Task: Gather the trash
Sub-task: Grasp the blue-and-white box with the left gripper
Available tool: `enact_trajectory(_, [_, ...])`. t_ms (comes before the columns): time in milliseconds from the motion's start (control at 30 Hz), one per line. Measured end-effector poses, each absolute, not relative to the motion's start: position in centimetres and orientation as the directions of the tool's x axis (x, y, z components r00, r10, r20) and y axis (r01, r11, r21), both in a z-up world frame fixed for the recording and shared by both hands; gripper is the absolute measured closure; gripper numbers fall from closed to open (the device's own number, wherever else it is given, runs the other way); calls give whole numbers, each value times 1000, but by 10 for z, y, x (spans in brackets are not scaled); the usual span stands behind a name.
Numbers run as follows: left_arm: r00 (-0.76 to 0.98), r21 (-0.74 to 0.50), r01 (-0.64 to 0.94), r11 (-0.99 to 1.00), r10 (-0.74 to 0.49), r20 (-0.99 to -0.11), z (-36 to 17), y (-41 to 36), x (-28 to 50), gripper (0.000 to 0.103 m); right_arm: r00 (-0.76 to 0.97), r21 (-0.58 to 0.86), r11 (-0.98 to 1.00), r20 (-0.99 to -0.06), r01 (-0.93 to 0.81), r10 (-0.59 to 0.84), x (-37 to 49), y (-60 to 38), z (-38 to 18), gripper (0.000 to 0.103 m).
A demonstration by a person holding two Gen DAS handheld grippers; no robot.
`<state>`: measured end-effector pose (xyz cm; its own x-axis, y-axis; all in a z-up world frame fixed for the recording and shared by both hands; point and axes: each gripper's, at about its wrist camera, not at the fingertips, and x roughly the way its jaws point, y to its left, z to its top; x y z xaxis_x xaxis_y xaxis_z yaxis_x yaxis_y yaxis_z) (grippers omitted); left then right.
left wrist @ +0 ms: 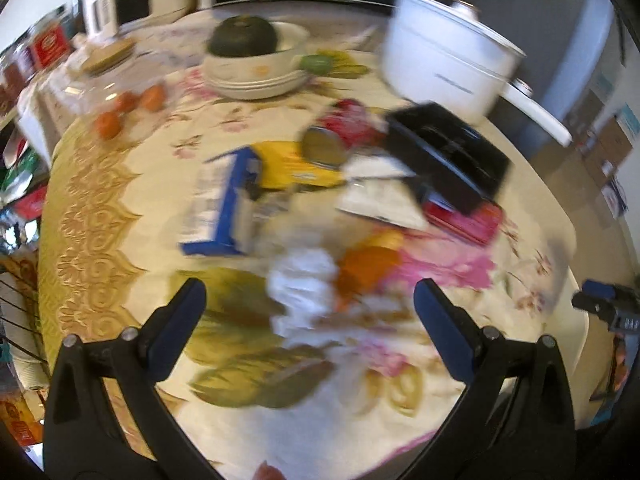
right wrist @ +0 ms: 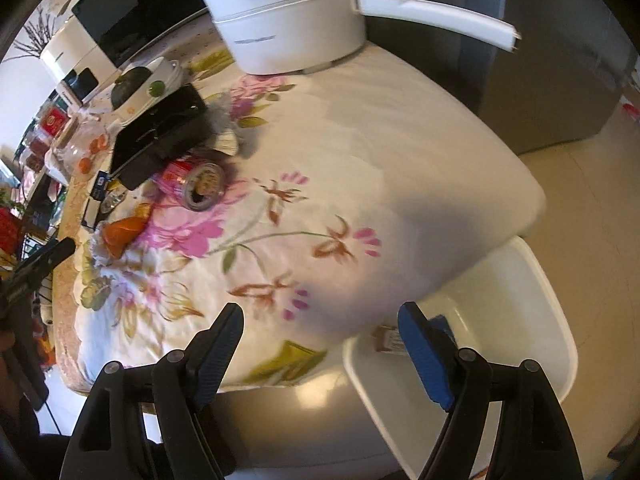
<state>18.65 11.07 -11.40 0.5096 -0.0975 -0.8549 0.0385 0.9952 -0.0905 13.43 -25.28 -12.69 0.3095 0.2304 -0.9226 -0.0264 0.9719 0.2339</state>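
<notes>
The left wrist view is blurred. My left gripper (left wrist: 310, 296) is open above the flowered tablecloth (left wrist: 120, 168), and a crumpled white tissue (left wrist: 304, 284) lies on the cloth between its fingertips, untouched. Just beyond are an orange wrapper (left wrist: 368, 268), a blue box (left wrist: 224, 200), a yellow packet (left wrist: 292, 164), a red can (left wrist: 344, 128) on its side and a red packet (left wrist: 464, 216). My right gripper (right wrist: 320, 316) is open and empty over the table's near edge, beside a white bin (right wrist: 500, 280) on the floor that holds a small brown item (right wrist: 388, 338).
A black box (right wrist: 160, 136) lies beside the red can (right wrist: 192, 180). A white pot (right wrist: 292, 20) with a long handle stands at the far side. A bowl stack with a dark green squash (left wrist: 244, 36), a lime and several oranges (left wrist: 132, 108) sit at the back.
</notes>
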Motion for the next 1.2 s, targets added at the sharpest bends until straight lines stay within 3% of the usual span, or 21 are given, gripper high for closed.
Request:
enact_trajectory(467, [373, -191, -54, 980, -157, -915, -158, 173, 266, 1, 290, 204, 975, -931, -94, 222, 159, -212, -137, 21])
enact_trajectory(633, [346, -215, -89, 972, -172, -922, -176, 179, 283, 20, 283, 196, 975, -934, -105, 218, 166, -202, -142, 21])
enact_trajectory(700, [372, -216, -97, 971, -166, -913, -175, 180, 281, 38, 281, 196, 974, -934, -110, 220, 169, -198, -143, 21])
enact_trajectory(1000, [387, -267, -175, 948, -183, -904, -163, 187, 238, 38, 292, 182, 969, -929, -168, 226, 169, -163, -134, 21])
enact_trajectory(1200, [411, -221, -172, 960, -134, -902, -131, 187, 195, 38, 288, 206, 941, -915, -268, 282, 165, -108, -123, 21])
